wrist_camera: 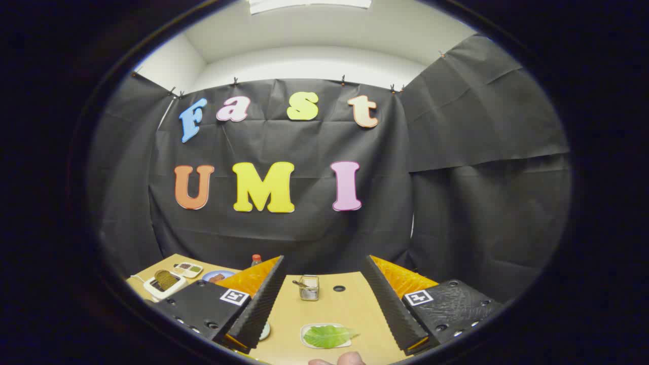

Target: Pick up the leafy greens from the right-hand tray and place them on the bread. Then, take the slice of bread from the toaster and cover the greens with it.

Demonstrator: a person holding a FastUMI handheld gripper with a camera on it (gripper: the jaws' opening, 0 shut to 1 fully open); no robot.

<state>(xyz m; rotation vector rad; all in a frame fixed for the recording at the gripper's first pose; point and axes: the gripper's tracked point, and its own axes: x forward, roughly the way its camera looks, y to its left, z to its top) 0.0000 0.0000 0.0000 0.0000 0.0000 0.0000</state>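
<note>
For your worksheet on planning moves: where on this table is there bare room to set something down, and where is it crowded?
The gripper is open. Bare tabletop lies between its fingers, from the leaf tray up to the wire basket and the small hole. Beyond the left finger it is crowded: toaster, dish, plate, bottle.

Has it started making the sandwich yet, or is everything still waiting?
Nothing looks done yet. The leafy green still lies on its white tray between the fingers, and the claw hangs open above the table, holding nothing. A toaster sits off to the left. Left: both the greens and the bread steps.
</note>
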